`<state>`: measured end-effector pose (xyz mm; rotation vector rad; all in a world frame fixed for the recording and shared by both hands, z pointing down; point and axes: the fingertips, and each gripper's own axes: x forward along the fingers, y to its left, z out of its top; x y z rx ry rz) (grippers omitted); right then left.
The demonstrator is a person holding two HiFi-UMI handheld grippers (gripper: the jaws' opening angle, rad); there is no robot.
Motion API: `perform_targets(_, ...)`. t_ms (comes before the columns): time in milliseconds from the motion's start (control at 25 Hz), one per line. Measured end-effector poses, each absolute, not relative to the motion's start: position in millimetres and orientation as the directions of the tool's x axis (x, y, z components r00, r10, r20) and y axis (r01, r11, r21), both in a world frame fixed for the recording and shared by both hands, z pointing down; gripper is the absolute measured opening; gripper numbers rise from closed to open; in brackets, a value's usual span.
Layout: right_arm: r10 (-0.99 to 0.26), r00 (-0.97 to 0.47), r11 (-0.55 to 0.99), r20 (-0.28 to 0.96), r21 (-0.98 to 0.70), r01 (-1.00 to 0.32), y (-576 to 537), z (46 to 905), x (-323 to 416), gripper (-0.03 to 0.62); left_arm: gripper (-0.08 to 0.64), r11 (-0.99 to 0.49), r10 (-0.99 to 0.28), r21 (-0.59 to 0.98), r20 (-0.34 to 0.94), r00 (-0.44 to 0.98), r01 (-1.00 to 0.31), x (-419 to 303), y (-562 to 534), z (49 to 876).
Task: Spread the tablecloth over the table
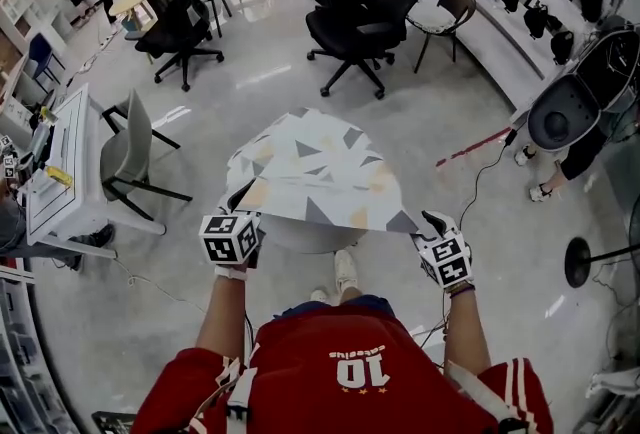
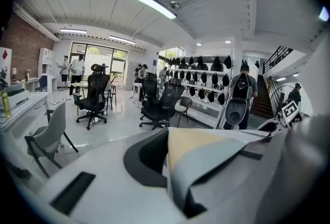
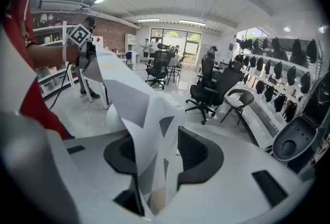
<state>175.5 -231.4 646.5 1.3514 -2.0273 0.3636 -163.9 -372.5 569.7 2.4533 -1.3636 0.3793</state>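
A white tablecloth with grey and tan triangles hangs stretched over a small round white table, whose rim shows under the near edge. My left gripper is shut on the cloth's near left corner; in the left gripper view the folded cloth is pinched between the jaws of the left gripper. My right gripper is at the near right corner. In the right gripper view its jaws stand wide apart, and the cloth hangs loose between them in the right gripper, with a gap on the right side.
Black office chairs stand beyond the table. A grey chair and a white desk are at the left. A crouching person with a round black device is at the right, beside a red floor strip.
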Motion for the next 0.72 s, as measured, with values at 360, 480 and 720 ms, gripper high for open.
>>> perform_targets(360,-0.631,-0.284,0.473,0.722,0.068,-0.879,-179,661,186,0.183,0.009,-0.490,-0.758,0.163,0.405,0.510,-0.857,-158,-363,585)
perform_targets(480,-0.624,-0.287,0.470,0.727,0.056,-0.881,-163,659,187,0.183,0.009,-0.489,-0.751,0.173,0.414,0.514,-0.855,-154,-360,588)
perform_targets(720,-0.682,-0.289,0.419,0.671,0.034,-0.907,-172,640,190,0.181,0.011,-0.496,-0.722,0.176,0.462,0.516,-0.850,-140,-353,604)
